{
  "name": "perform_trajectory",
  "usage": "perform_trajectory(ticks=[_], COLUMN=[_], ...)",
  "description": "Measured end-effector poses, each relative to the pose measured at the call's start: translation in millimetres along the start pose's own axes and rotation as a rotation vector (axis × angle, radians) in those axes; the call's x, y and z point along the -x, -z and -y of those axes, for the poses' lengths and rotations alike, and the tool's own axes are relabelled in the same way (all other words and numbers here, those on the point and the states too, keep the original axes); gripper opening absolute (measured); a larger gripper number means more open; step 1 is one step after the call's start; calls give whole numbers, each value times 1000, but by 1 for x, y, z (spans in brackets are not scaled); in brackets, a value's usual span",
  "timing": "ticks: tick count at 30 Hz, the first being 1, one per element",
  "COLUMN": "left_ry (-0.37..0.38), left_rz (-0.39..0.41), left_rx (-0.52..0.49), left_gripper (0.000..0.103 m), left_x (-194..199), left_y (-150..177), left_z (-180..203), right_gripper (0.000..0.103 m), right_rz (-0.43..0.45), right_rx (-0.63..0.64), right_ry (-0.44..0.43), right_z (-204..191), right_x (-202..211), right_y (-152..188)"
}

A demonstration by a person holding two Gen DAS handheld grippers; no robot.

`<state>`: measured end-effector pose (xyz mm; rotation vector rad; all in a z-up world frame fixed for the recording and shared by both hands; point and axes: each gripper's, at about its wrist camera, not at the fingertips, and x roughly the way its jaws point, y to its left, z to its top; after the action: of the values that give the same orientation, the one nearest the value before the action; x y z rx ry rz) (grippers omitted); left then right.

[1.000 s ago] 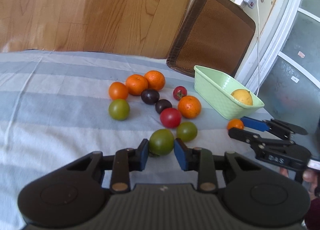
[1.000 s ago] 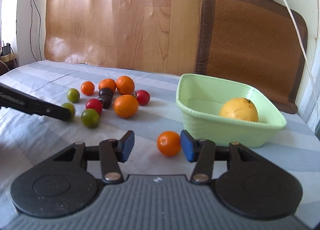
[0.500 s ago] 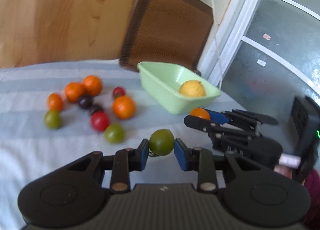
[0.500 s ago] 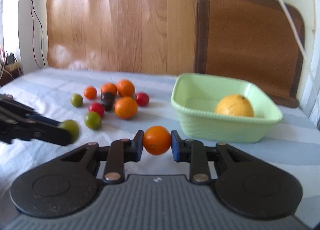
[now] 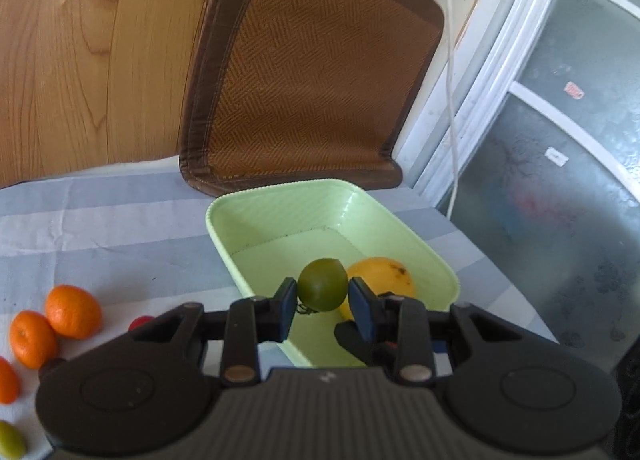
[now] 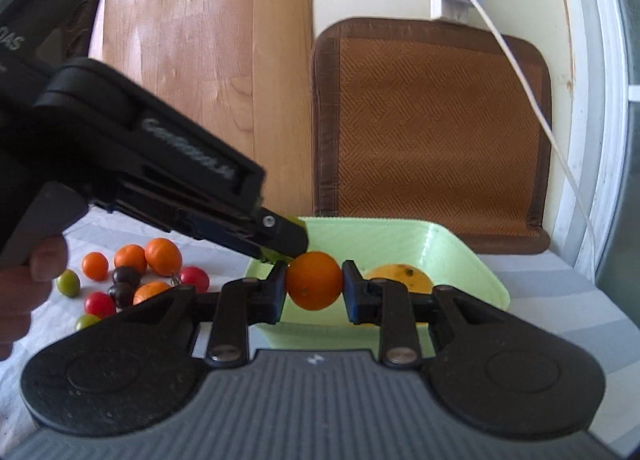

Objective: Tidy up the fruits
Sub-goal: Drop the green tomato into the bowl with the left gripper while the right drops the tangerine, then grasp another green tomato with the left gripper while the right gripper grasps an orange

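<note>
My left gripper (image 5: 322, 302) is shut on a green tomato (image 5: 322, 289) and holds it above the pale green basket (image 5: 276, 200), over its near left part. A yellow-orange fruit (image 5: 382, 274) lies in the basket. My right gripper (image 6: 314, 289) is shut on a small orange (image 6: 314, 280) just in front of the basket (image 6: 460, 248), below the left gripper's fingers (image 6: 280, 238). Several loose oranges, red, dark and green tomatoes lie on the cloth to the left (image 6: 132, 280).
A striped grey-white cloth (image 5: 100, 220) covers the table. A brown woven mat (image 5: 312, 80) leans on the wall behind the basket. A white cable (image 5: 450, 80) hangs at the right. The table's right edge is beside the basket.
Both grippers have lifted their fruit and moved right to the basket. The left one now holds the green tomato over it; the right one carries the orange up to its front.
</note>
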<state>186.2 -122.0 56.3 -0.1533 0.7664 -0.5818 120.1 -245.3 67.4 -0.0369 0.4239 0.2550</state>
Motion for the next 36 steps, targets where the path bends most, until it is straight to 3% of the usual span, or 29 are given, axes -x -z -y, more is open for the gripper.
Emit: perform_trajectory(ticks=[3,4,8,12,15,17,21,23,26,28,33,36], left_ry=[-4,-4,-16,3,-10,-57,-290,-343,-316,-298,-245,-225], left_rz=[-8,-3,31,129,196,231,253,248,239,234,161,116], left_rx=[1,0,-14,-24,16,63,156,203,243,194,-46,-90], left_gripper=[34,37,53,57,58,58,58,56,55,55,55,56], left_x=[-10,-10,3,52,100,129,172,182,184,177,145,126], left_y=[3,5,7,19,37,50,78,91,108,113,125,128], left_z=[-1,0,8,4,-24,-53,-112,-133,-141,-128,-73,-57], right_gripper=[37,43,44,44,44,44,44,44,44,44,44,45], right_rz=[0,10,47,103,131,149,157,128,25,-48,-195,-256], right_rx=[-11,-19,-50,-101,-138,-156,-203,-190,-130,-108,-119,-114], right_ry=[-6,-4,-9,15,37,48,6,-74,-183,-228,-239,-227], right_z=[2,3,7,13,15,15,5,-12,-43,-58,-78,-84], right_x=[0,2,11,21,27,32,45,45,28,12,-33,-51], right_y=[-1,-1,-2,-2,-2,-4,-9,-10,-10,-10,-13,-10])
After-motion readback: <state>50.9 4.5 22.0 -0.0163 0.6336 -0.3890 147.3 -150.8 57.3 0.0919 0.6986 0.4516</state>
